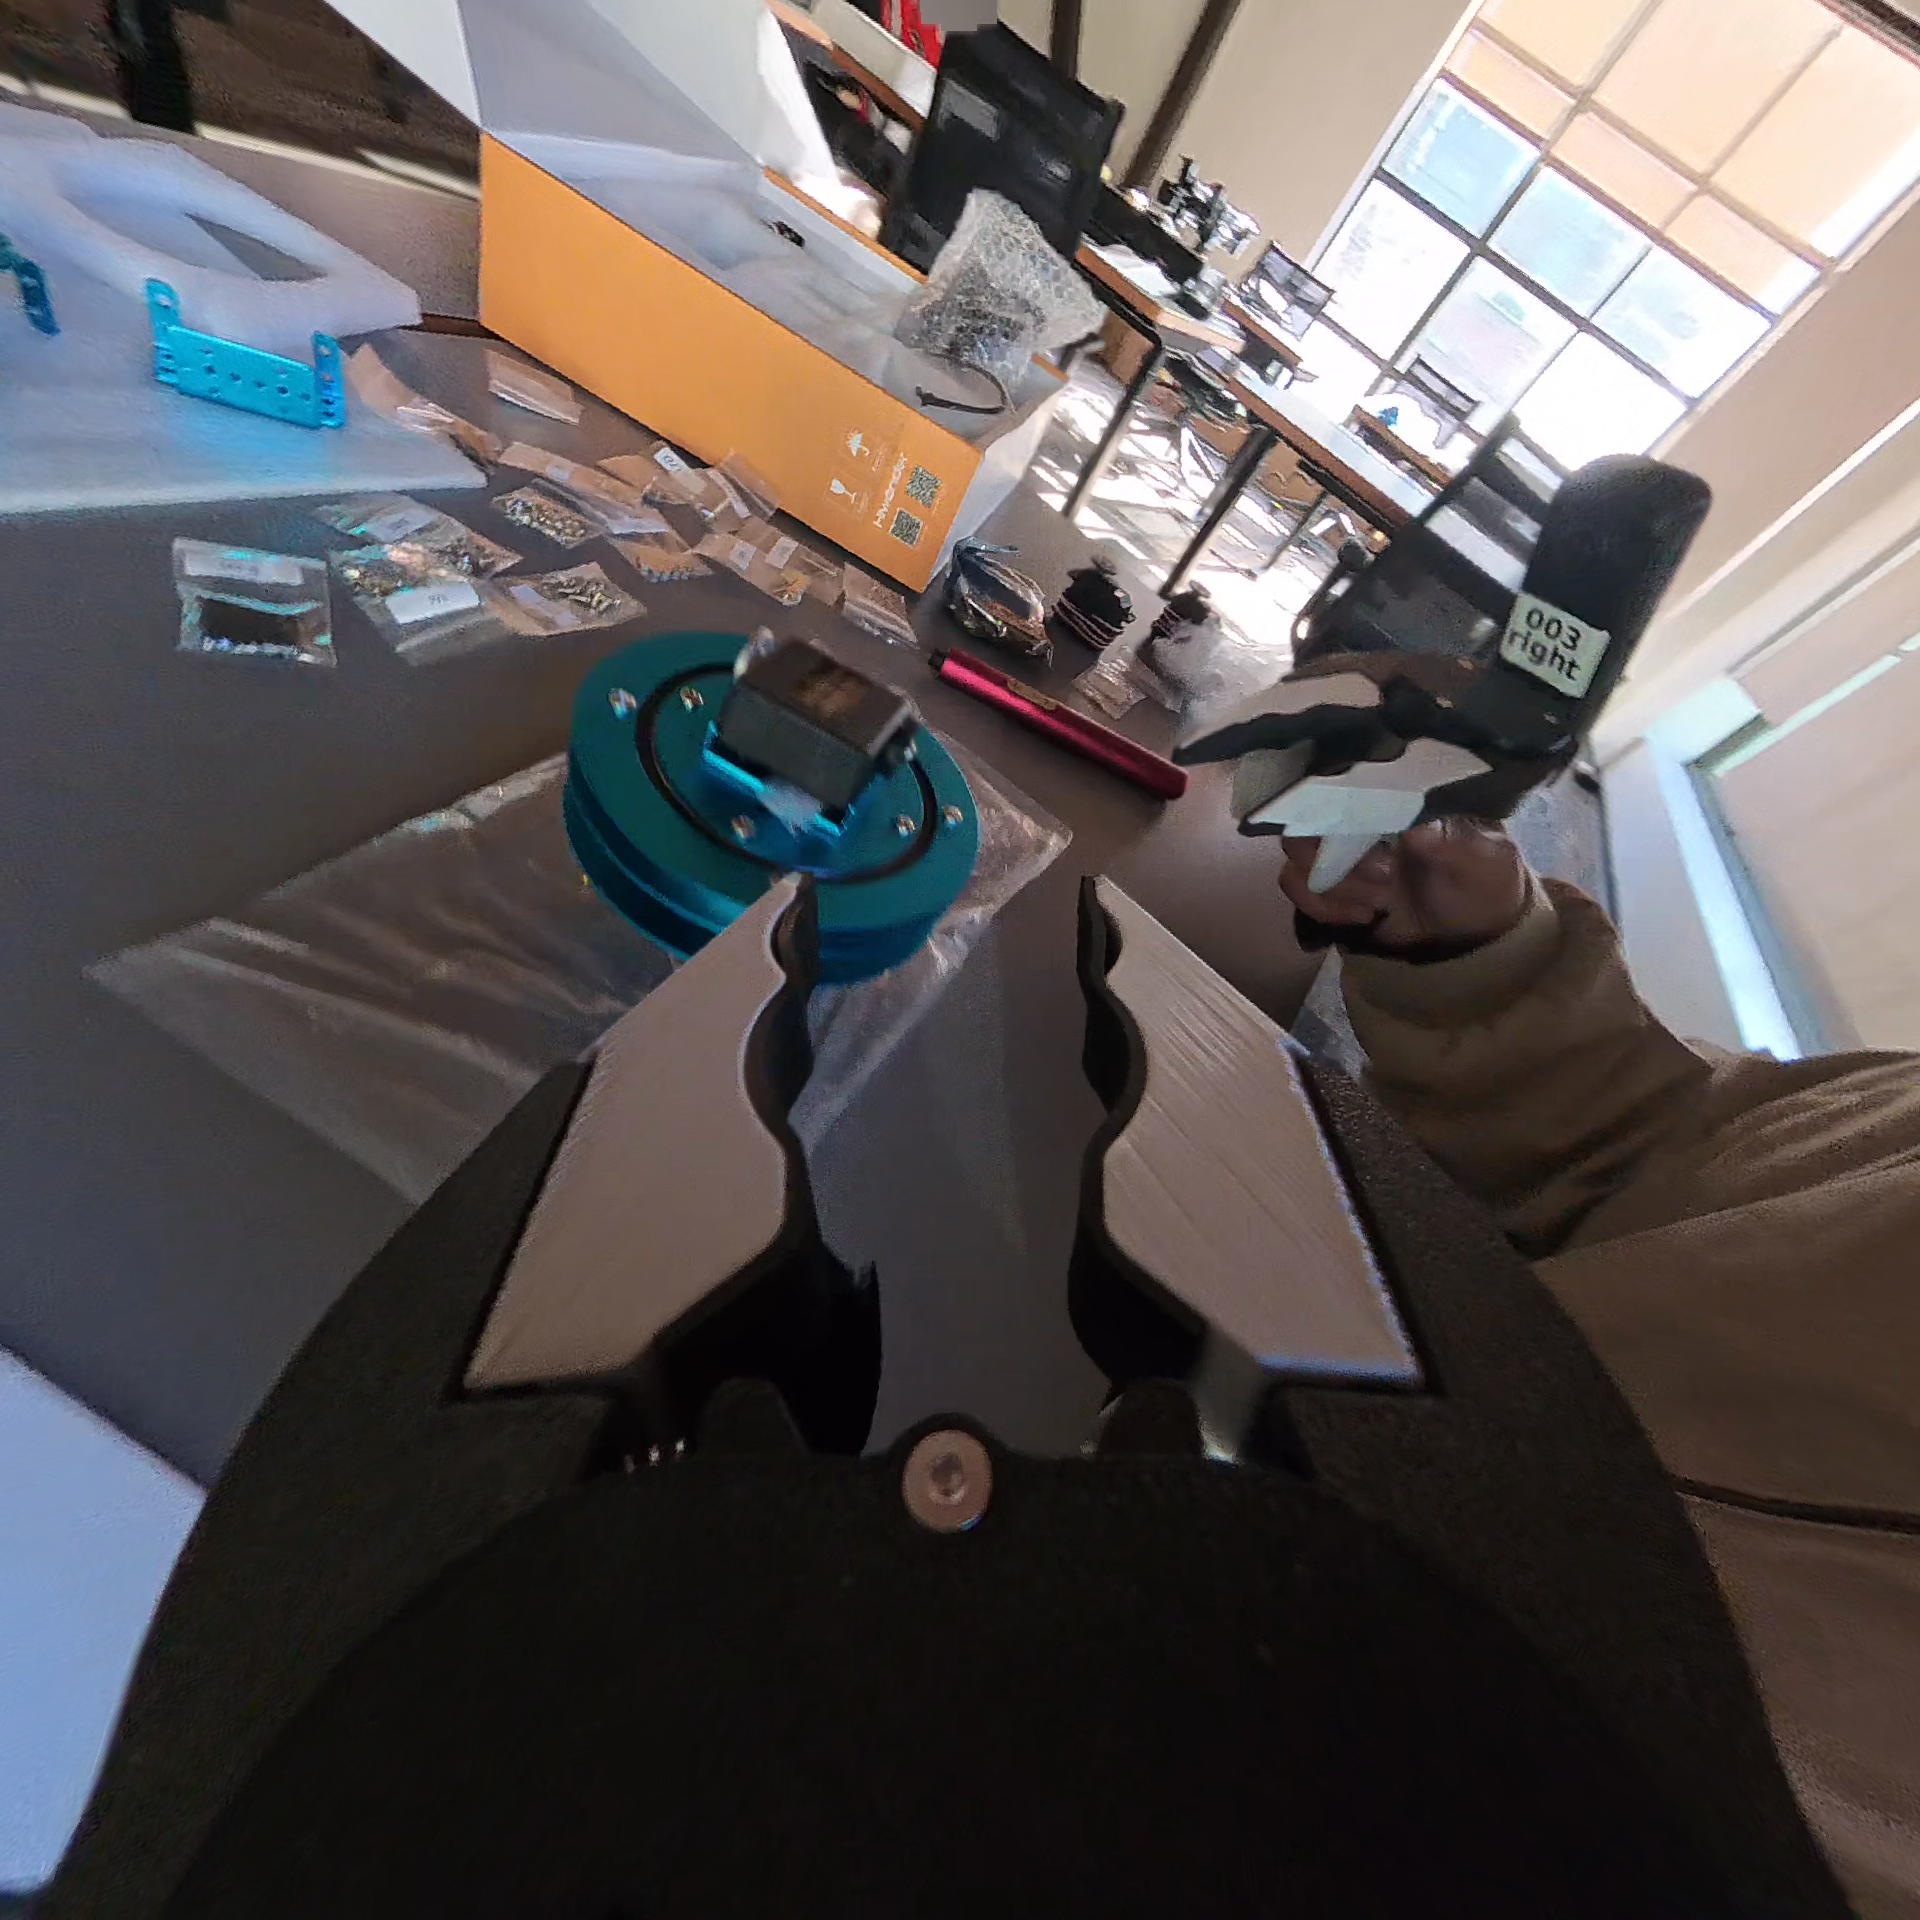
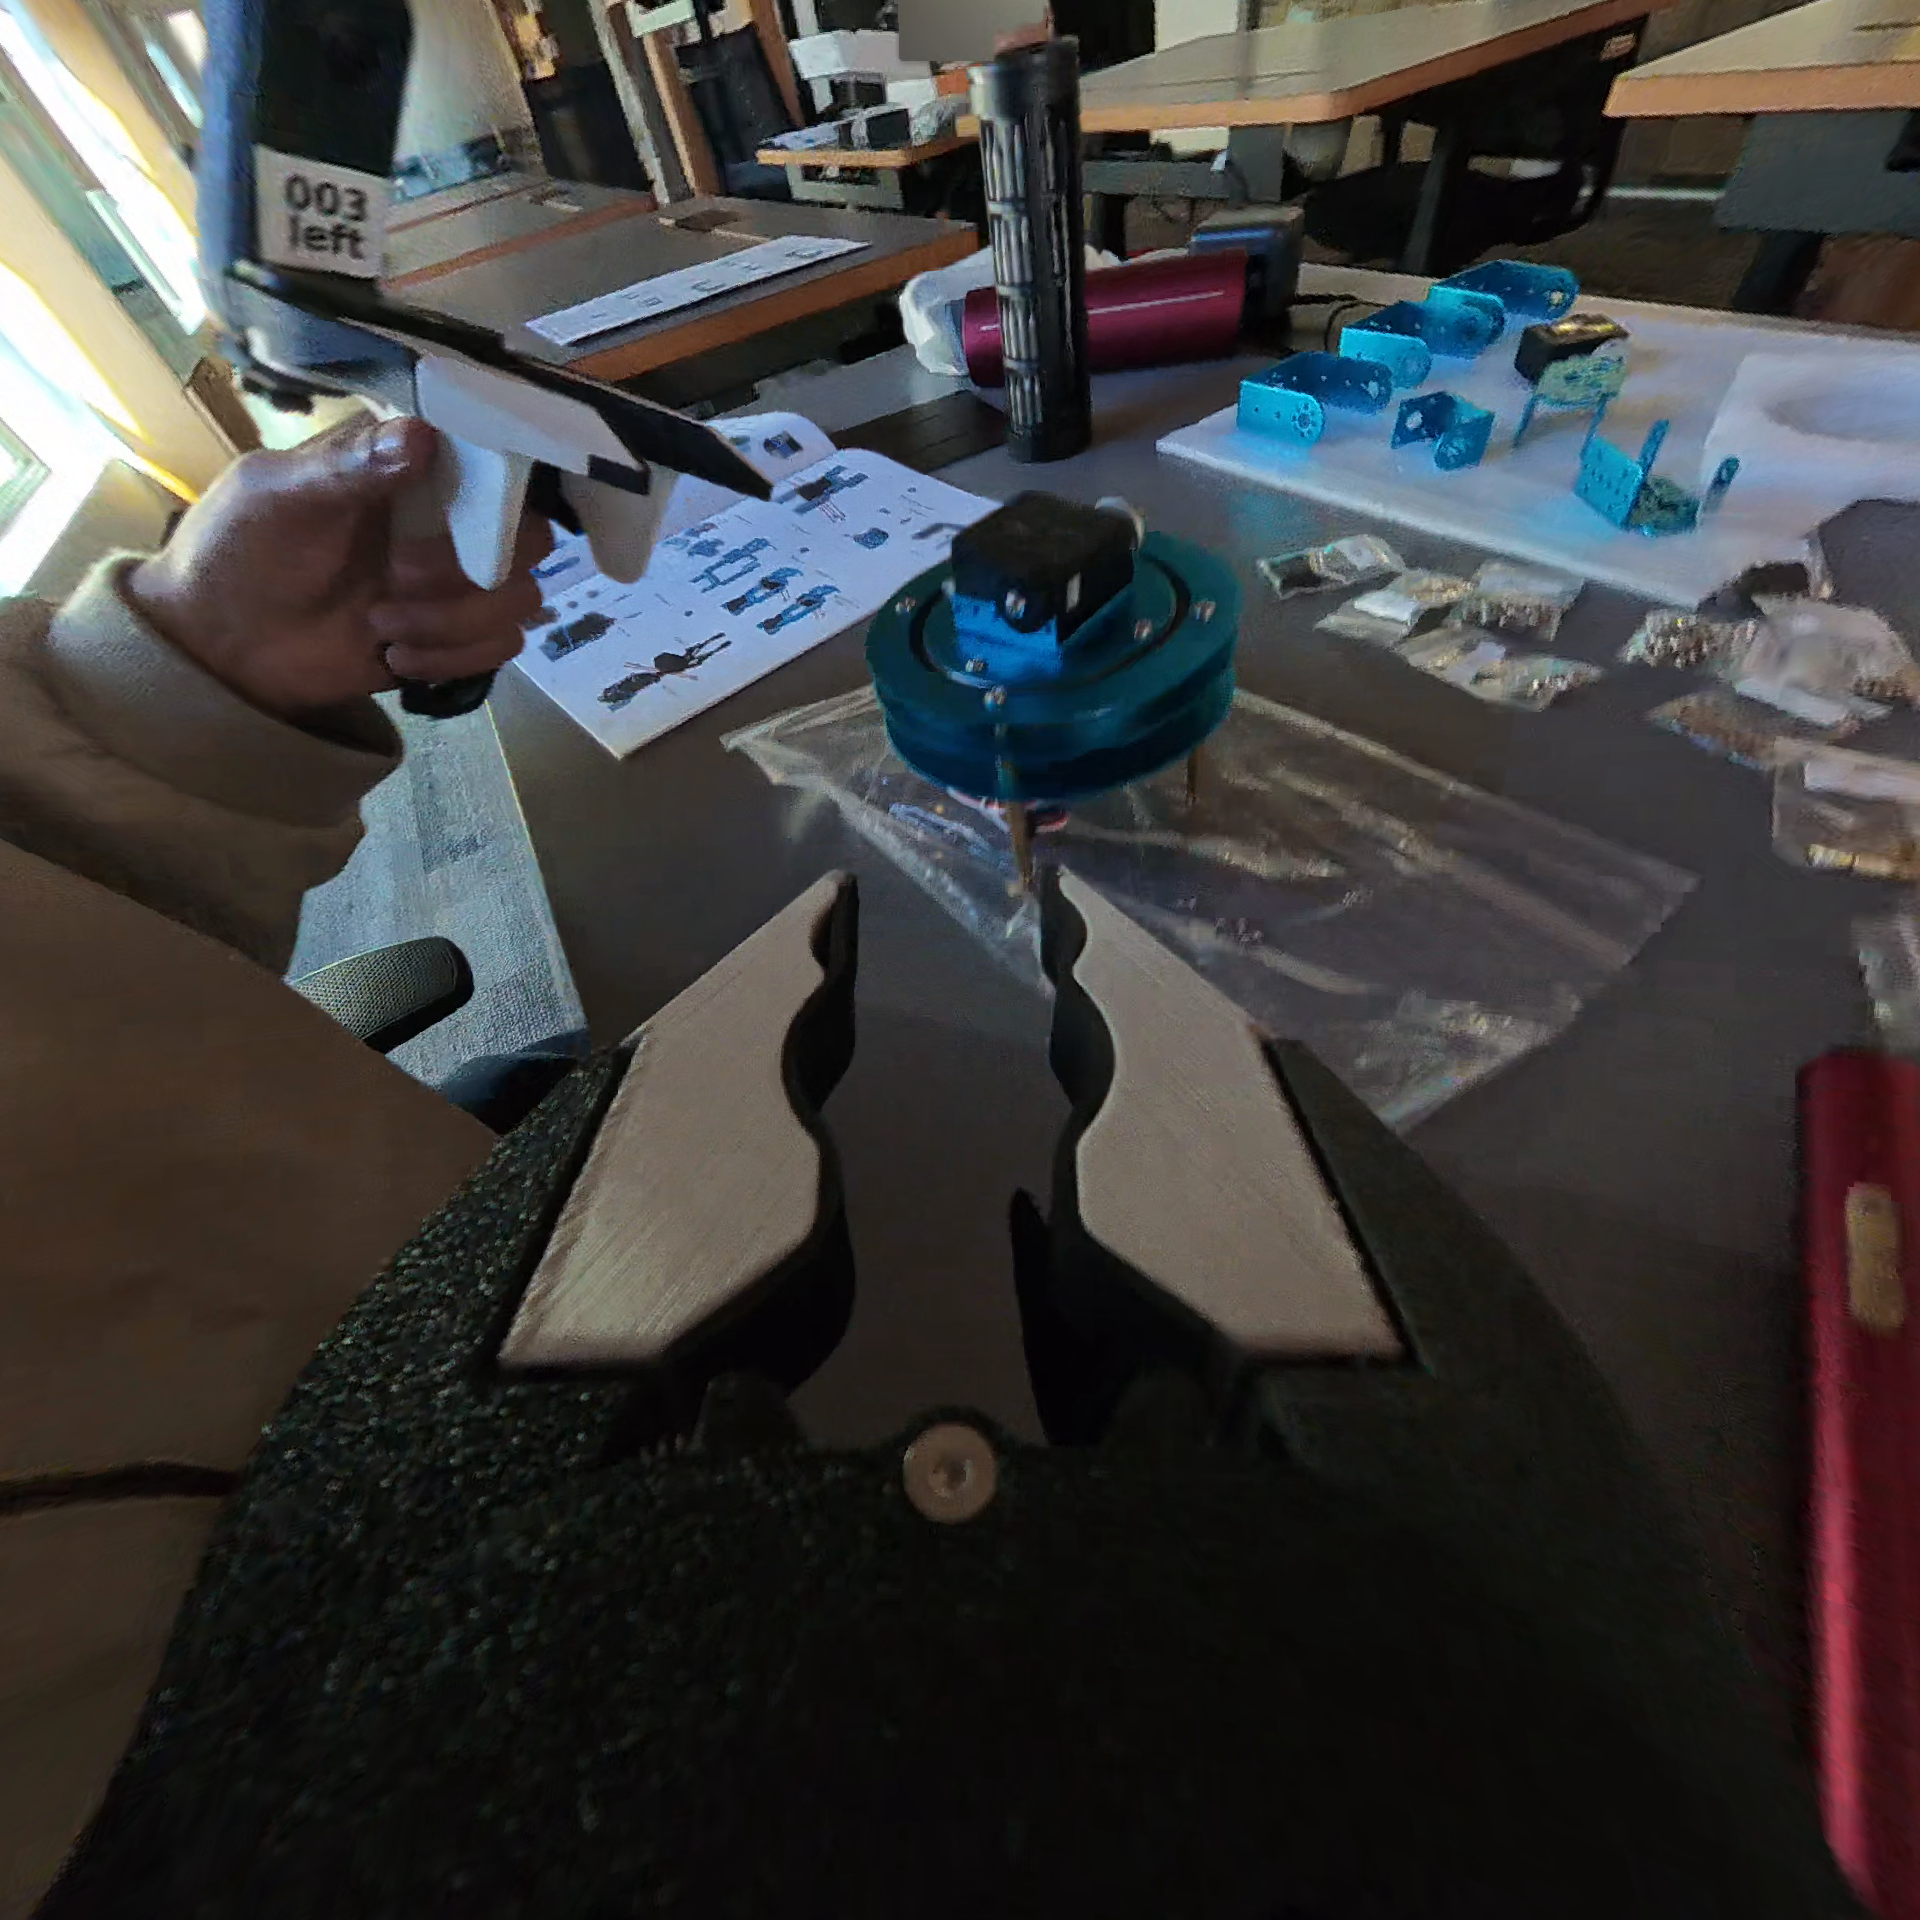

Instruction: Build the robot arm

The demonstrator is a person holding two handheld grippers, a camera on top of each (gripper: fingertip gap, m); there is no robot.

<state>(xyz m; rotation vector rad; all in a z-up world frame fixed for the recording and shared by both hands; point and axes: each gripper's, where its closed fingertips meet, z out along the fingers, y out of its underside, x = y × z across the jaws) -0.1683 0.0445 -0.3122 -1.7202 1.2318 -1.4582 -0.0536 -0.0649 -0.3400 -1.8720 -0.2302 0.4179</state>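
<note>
A teal round base (image 1: pixel 862 914) with a black servo (image 1: pixel 810 717) in a blue bracket on top stands on thin legs on a clear plastic bag (image 1: pixel 416 997). My left gripper (image 1: pixel 940 904) is open and empty, and its left fingertip is at the base's near rim. In the right wrist view the base (image 2: pixel 1049 707) stands just beyond my right gripper (image 2: pixel 948 904), which is open and empty and close to one leg. Each gripper also shows in the other's view, hand-held: the right one (image 1: pixel 1351 748) and the left one (image 2: pixel 582 436).
A magenta pen-like tool (image 1: pixel 1060 717), several small bags of screws (image 1: pixel 416 592), an orange-sided box (image 1: pixel 727 343) and blue brackets (image 2: pixel 1455 405) on white foam lie around. An open manual (image 2: pixel 727 592), a black cylinder (image 2: pixel 1034 260) and a red object (image 2: pixel 1860 1455) are nearby. The left gripper's tips are roughly 15 cm from the right gripper's. My right gripper is the nearer one to the red object (image 2: pixel 1860 1455): about 20 cm, against 35 cm. My left wrist view (image 1: pixel 1077 731) looks at it from another angle.
</note>
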